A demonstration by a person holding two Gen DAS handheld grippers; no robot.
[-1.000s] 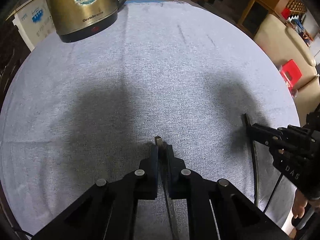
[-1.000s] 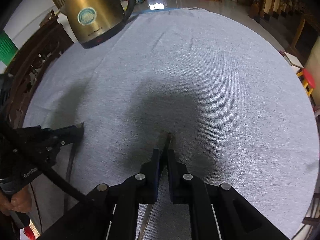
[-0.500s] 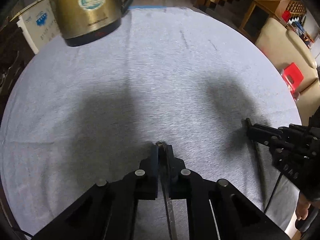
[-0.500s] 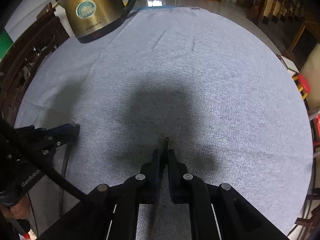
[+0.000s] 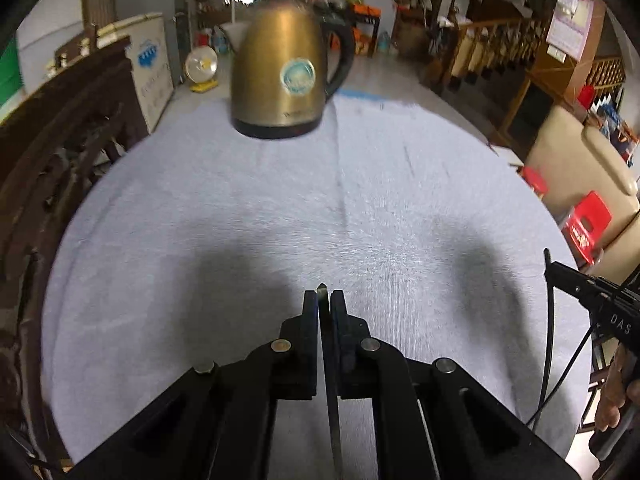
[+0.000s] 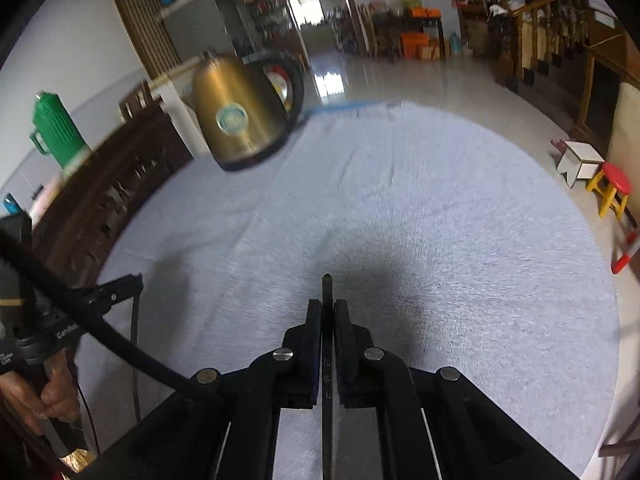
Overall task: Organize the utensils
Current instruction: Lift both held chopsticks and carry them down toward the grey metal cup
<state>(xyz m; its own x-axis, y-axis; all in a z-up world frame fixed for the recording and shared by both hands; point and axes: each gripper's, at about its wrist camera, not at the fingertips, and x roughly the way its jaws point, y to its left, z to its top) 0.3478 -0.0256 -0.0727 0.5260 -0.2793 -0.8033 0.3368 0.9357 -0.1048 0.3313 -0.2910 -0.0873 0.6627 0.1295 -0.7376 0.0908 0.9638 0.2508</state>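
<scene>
The left gripper [image 5: 324, 300] is clenched on a thin dark utensil [image 5: 332, 380] above the grey-clothed table [image 5: 240, 220]. At twelve o'clock stands a brass kettle [image 5: 280, 76]. The right gripper [image 6: 327, 308] pinches another slim utensil [image 6: 327, 360].

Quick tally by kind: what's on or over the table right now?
Chopsticks, one clamped in each gripper: 2 (left, right)
Grippers: 2 (left gripper, right gripper)
Kettle: 1
Table cloth: 1
Total: 6

Both wrist cams look down-fwd along their tongs — sharing the grey cloth [image 5: 280, 208] & brass kettle [image 6: 236, 112].
</scene>
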